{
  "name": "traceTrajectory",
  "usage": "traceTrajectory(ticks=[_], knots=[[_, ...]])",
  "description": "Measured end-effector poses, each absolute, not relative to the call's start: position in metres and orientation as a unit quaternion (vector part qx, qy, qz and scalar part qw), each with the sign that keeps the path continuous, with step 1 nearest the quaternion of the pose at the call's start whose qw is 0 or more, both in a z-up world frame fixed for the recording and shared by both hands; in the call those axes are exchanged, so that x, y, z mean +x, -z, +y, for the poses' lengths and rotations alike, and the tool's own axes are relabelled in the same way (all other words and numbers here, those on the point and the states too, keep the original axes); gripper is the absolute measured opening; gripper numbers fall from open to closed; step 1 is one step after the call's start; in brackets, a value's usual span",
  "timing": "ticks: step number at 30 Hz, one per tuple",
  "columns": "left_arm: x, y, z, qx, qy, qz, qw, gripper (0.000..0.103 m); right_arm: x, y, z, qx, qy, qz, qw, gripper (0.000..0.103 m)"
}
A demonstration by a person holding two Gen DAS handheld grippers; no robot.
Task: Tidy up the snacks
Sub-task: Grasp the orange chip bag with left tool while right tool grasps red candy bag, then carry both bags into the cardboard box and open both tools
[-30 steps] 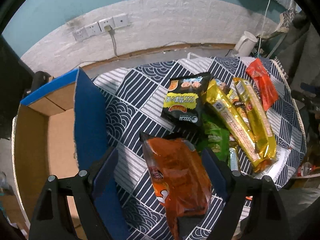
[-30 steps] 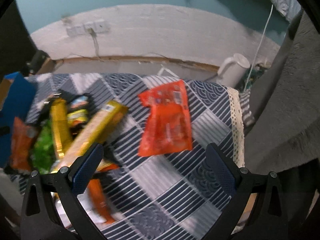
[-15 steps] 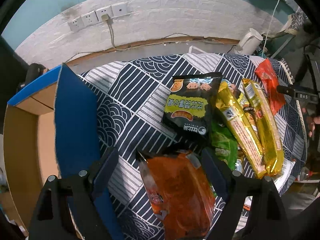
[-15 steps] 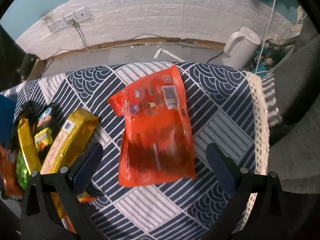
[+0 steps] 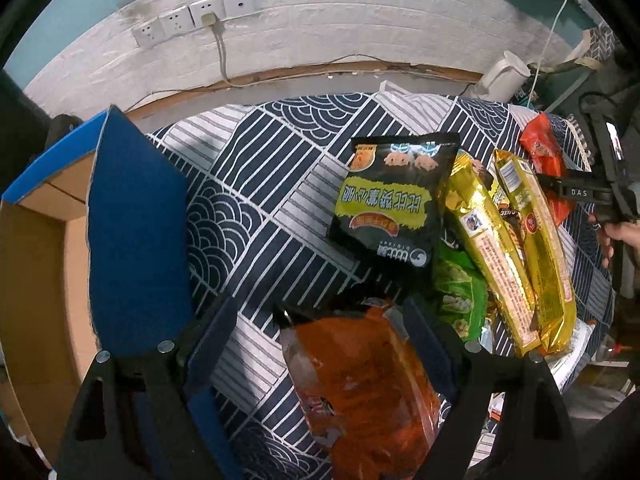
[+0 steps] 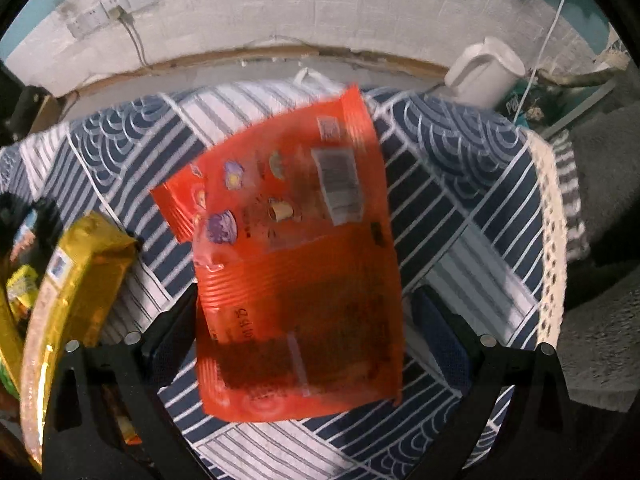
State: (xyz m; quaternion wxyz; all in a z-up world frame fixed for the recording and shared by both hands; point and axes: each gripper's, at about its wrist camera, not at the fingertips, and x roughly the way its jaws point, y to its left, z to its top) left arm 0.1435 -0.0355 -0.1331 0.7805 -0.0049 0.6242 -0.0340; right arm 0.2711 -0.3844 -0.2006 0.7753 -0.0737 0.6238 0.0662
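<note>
On my left the cardboard box [image 5: 44,280] stands with blue flaps [image 5: 136,240] raised; the interior I can see shows bare cardboard only. The patterned cloth [image 5: 256,208] on the bench lies open between box and snack pile. Left gripper [image 5: 316,332]: fingers apart, dark orange packet [image 5: 360,384] between them, nearer the right finger. Black packet [image 5: 392,200] and gold packets [image 5: 516,248] lie beyond. Right gripper [image 6: 304,332]: fingers apart, straddling the red-orange packet [image 6: 296,280], near the cloth's fringed edge [image 6: 552,240]; contact I cannot tell.
</note>
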Motion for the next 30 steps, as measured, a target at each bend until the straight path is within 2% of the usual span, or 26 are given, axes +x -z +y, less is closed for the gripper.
traceTrajectory(ticks=[2, 5, 9, 10, 24, 30], knots=[[0.139, 0.131, -0.035, -0.008, 0.037, 0.624, 0.780, 0.086, 0.268, 0.196, -0.382, -0.084, -0.074, 0.614, 0.781, 0.077], [0.133, 0.129, -0.036, -0.014, 0.042, 0.625, 0.779, 0.086, 0.262, 0.189, -0.379, -0.079, -0.080, 0.614, 0.781, 0.059], [0.124, 0.127, -0.043, -0.017, 0.049, 0.628, 0.777, 0.086, 0.253, 0.184, -0.378, -0.057, -0.079, 0.619, 0.780, 0.052], [0.122, 0.128, -0.045, -0.016, 0.051, 0.631, 0.774, 0.086, 0.249, 0.182, -0.378, -0.057, -0.080, 0.618, 0.780, 0.044], [0.105, 0.159, -0.064, -0.020, 0.036, 0.664, 0.746, 0.087, 0.204, 0.142, -0.388, -0.039, -0.083, 0.581, 0.809, 0.042], [0.107, 0.173, -0.057, -0.064, 0.036, 0.676, 0.733, 0.088, 0.186, 0.125, -0.391, -0.027, -0.091, 0.566, 0.819, 0.042]])
